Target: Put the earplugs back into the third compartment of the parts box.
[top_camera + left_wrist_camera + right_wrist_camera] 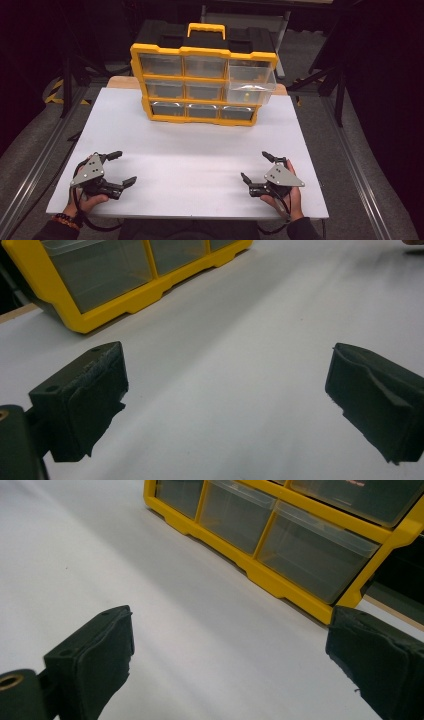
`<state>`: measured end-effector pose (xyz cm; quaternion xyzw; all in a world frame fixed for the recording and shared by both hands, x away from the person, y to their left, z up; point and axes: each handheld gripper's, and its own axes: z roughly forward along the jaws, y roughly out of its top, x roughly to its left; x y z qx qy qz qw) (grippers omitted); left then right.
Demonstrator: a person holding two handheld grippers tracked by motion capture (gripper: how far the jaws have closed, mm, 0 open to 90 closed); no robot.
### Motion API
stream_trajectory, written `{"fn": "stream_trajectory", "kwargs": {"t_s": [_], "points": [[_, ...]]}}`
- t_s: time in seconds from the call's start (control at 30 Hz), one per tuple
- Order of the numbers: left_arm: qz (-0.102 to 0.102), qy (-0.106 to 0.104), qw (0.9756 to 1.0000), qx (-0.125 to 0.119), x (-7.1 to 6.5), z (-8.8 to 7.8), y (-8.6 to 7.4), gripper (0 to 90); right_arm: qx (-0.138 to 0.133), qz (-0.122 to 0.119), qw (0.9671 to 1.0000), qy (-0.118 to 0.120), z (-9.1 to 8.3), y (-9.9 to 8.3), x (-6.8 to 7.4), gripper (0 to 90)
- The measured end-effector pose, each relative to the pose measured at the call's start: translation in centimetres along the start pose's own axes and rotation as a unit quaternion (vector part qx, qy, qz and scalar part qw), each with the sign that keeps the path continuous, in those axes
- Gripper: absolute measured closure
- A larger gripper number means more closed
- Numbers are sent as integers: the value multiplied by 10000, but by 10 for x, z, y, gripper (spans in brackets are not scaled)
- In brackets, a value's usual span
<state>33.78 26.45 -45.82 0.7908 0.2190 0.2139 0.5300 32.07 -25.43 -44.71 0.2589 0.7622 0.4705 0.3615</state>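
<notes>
Left gripper and right gripper, jaws wide, flank bare white worktop; yellow clear-drawered plastic organiser occupies far edge.

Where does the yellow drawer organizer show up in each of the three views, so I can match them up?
High view: the yellow drawer organizer stands top centre, at the far edge of the white board.
Left gripper view: its bottom corner sits top left.
Right gripper view: its bottom row runs across the top right.
Shared landmark: the organizer's yellow base rail against the white board.
</notes>
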Motion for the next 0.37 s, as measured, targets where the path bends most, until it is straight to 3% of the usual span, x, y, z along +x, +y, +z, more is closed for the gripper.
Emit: {"fn": "stream_trajectory", "kwargs": {"t_s": [0.37], "points": [[3,5,10000,64,0,3,0,46,100,-30,9999,-12,2,-3,-1,67]]}}
